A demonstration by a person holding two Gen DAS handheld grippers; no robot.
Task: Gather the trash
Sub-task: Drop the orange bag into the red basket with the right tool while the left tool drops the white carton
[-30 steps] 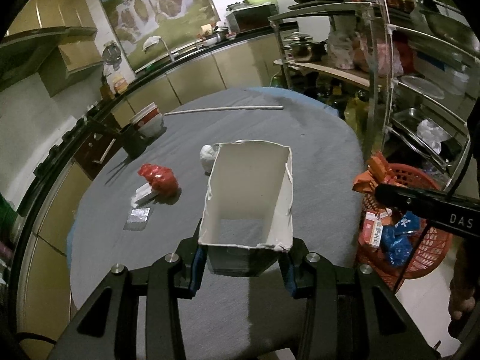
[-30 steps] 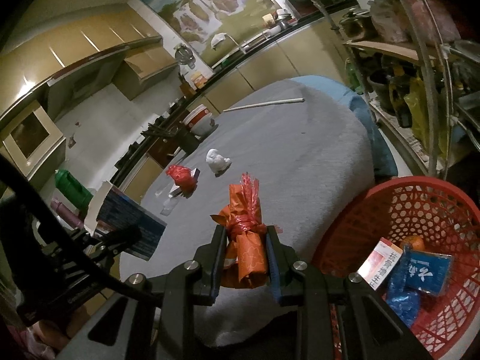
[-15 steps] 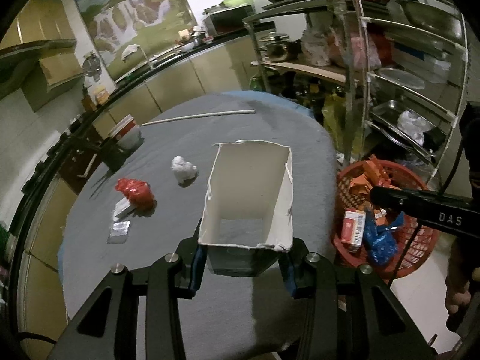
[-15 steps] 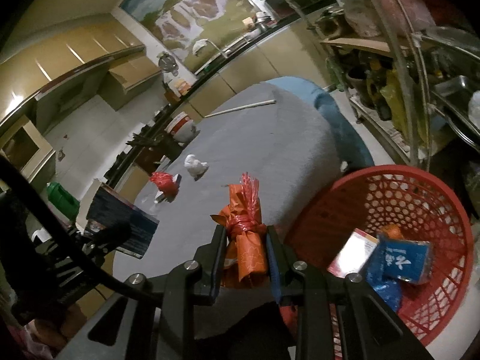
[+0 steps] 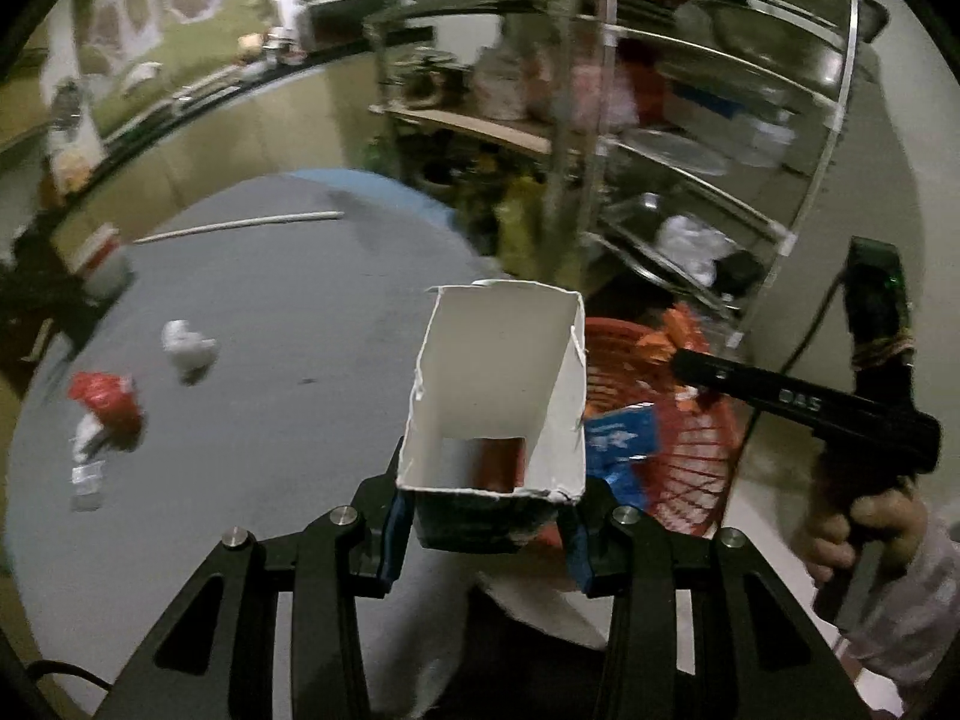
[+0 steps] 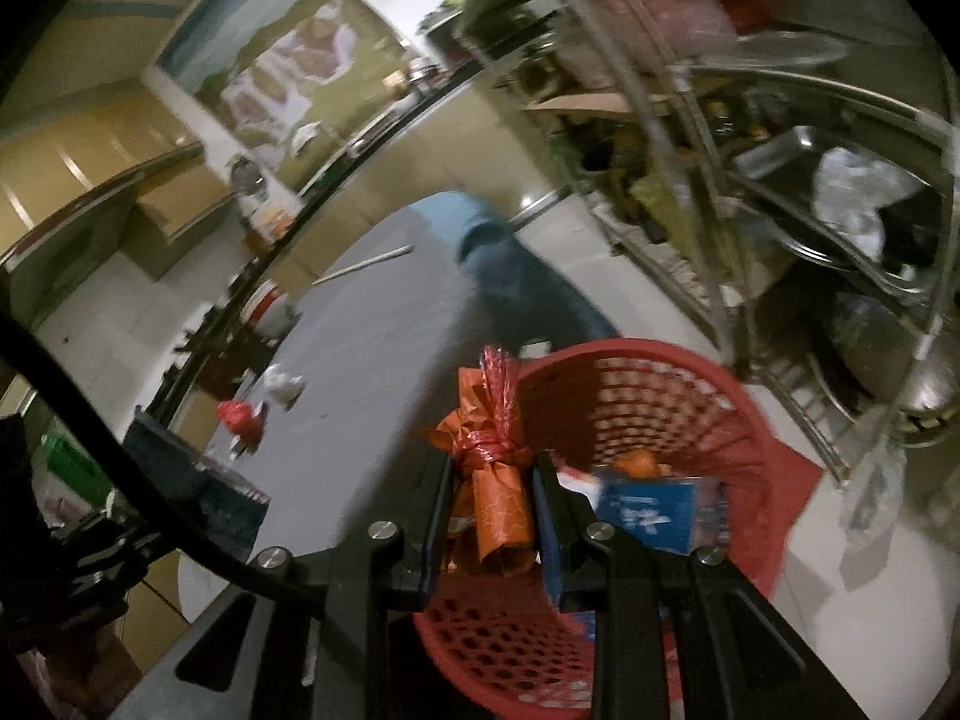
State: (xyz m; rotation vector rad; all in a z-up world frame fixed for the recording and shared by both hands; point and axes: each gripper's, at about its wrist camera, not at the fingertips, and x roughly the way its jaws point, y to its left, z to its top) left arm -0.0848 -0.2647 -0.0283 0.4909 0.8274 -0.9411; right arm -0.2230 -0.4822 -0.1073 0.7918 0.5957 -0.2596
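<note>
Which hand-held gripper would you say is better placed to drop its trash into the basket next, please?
Right, probably. The right hand-held gripper holds the orange wrapper directly over the red basket. The left hand-held gripper holds its box at the table edge beside the basket.

My left wrist camera looks down from above the table edge, just left of the red plastic mesh basket (image 5: 690, 450). My right one hangs close over that basket (image 6: 660, 414). Both share it and the grey round table (image 5: 270, 360).
</note>
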